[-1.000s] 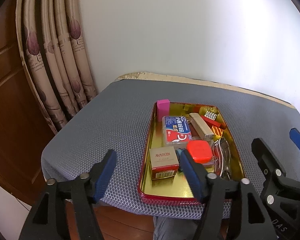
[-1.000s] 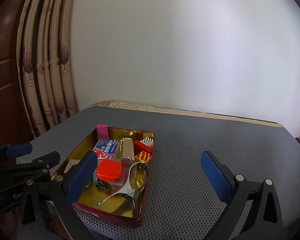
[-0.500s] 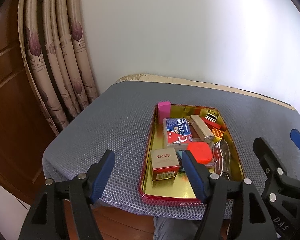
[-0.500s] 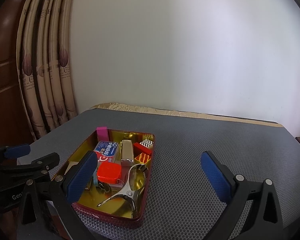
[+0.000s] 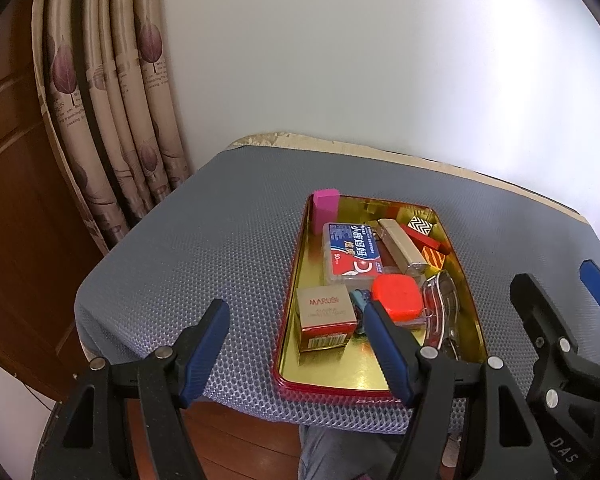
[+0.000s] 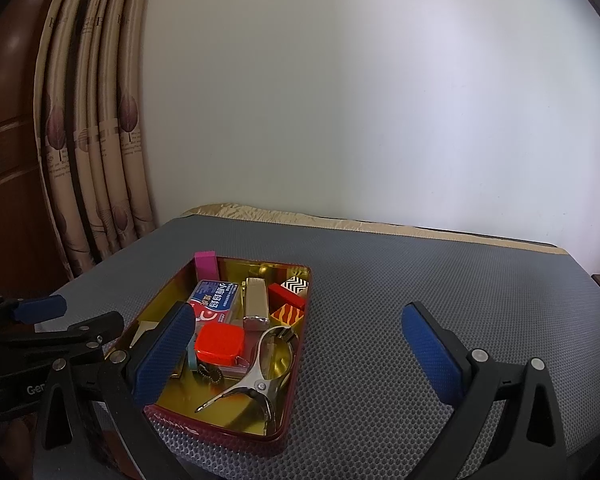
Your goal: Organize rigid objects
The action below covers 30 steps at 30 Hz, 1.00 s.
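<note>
Both grippers drift only slightly back from the tin since a second ago, and nothing inside it shifts. Everything rigid in sight already lies in the red tin tray (image 5: 459,257) on the grey mat (image 5: 204,264): pink block (image 5: 326,205) at the far left corner, blue card pack (image 5: 352,252), beige stapler (image 5: 402,245), patterned cubes (image 5: 419,226), orange case (image 5: 396,298), MARUBI box (image 5: 325,316) and metal clip (image 6: 260,376) near the front. With the left gripper (image 5: 296,344) and right gripper (image 6: 300,354) both released, holding nothing and hovering at the near edge, gathering looks finished, though any further sorting cannot be judged.
</note>
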Motion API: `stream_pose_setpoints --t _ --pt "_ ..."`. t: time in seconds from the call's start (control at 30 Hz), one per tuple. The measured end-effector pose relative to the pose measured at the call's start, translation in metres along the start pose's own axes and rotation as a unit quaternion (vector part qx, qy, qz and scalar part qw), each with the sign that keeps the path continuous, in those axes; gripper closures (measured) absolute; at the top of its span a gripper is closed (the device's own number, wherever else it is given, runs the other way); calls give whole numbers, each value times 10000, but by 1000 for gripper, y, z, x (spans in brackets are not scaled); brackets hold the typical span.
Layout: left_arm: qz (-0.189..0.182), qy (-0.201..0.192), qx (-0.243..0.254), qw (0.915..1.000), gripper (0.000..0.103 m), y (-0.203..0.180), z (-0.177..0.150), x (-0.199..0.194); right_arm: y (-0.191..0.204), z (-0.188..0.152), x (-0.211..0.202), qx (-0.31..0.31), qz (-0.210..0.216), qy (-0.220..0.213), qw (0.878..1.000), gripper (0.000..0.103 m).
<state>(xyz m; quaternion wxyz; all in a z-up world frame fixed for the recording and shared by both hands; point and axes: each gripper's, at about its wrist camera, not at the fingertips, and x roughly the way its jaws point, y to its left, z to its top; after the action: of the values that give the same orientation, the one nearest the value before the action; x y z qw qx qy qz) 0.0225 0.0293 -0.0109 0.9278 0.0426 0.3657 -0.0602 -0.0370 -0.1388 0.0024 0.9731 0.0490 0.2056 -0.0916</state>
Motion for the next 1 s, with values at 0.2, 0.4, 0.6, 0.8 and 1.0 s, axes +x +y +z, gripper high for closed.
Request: stream_pose_setpoints --t 0.2,0.4,0.6,0.8,1.0 --pt "56 44 31 10000 32 -2 0 1 1 -1 1 -20 -5 50 10000 1" --pt "97 92 24 9999 24 0 0 2 1 0 0 -26 8 68 10000 1" --pt "123 131 114 9998 22 -2 -2 4 0 0 1 -22 8 94 10000 1" --pt "112 77 71 9999 19 -2 -3 3 -1 0 1 -18 13 82 10000 0" --pt "171 -222 21 9996 19 -1 -5 -2 0 0 2 -21 30 101 9999 0"
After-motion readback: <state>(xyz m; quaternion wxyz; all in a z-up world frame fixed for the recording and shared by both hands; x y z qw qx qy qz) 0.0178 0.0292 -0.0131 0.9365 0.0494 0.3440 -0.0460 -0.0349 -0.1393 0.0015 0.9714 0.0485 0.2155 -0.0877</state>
